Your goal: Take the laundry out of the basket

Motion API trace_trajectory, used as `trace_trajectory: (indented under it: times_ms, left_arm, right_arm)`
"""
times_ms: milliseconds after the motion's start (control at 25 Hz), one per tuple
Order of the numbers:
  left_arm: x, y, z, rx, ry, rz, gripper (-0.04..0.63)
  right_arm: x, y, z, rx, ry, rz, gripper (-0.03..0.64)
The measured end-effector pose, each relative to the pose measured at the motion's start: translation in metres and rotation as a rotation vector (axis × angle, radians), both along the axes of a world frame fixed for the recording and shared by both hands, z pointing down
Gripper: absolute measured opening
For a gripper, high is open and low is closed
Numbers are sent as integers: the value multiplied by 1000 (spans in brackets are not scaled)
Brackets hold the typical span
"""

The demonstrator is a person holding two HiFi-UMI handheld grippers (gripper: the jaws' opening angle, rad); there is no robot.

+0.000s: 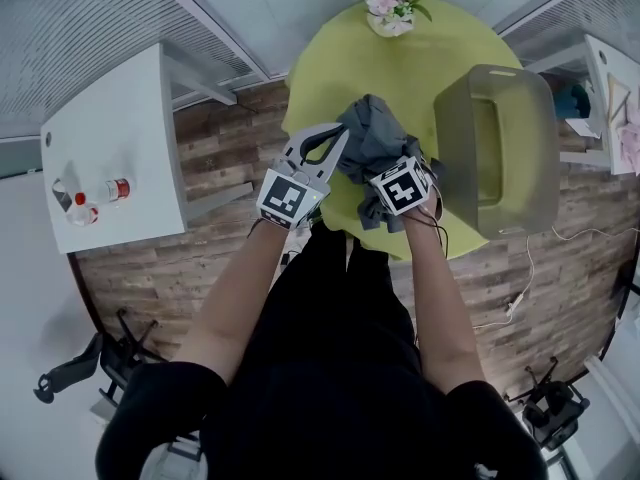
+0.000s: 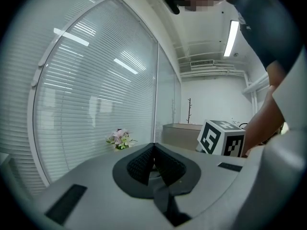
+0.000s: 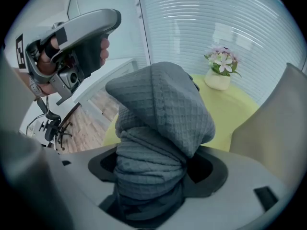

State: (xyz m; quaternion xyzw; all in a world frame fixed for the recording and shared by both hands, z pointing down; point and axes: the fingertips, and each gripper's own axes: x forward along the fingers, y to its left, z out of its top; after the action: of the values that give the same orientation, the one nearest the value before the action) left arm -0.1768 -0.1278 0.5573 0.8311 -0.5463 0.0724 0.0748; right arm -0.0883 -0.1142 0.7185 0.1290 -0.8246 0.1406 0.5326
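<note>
A grey waffle-knit cloth (image 1: 372, 140) hangs bunched over the near part of the round yellow-green table (image 1: 340, 58). My right gripper (image 1: 388, 173) is shut on the cloth (image 3: 163, 114), which fills the gap between its jaws and drapes over them. The grey-beige laundry basket (image 1: 455, 133) stands on the table's right side, to the right of the cloth. My left gripper (image 1: 337, 140) is just left of the cloth. In the left gripper view its jaws (image 2: 153, 150) are shut with nothing between them. The basket's inside is hidden from here.
A vase of pink flowers (image 1: 390, 3) stands at the table's far edge. A white side table (image 1: 110, 138) with bottles (image 1: 100, 193) is at the left over the wooden floor. Office chairs (image 1: 80, 368) stand lower left and lower right. A cable (image 1: 520, 303) lies right of the table.
</note>
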Motion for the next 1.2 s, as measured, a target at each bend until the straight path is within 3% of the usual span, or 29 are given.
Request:
trace_trajectory:
  times_ms: [400,720,960,1200]
  left_arm:
    - [12,8,16,-33,16,9,9]
    - [16,15,5,-45,40,17,11]
    - [20,21,-22,-27,19,36,11]
    - [35,29,-57,-16,24,67,11]
  right_arm:
    - [7,-6,39,-11,36,57,368]
    - [10,-8,6,-22,-20,71,383]
    - [16,-11,-51,-27,-176,140,382]
    - [21,-10,-119,33,-337,153,382]
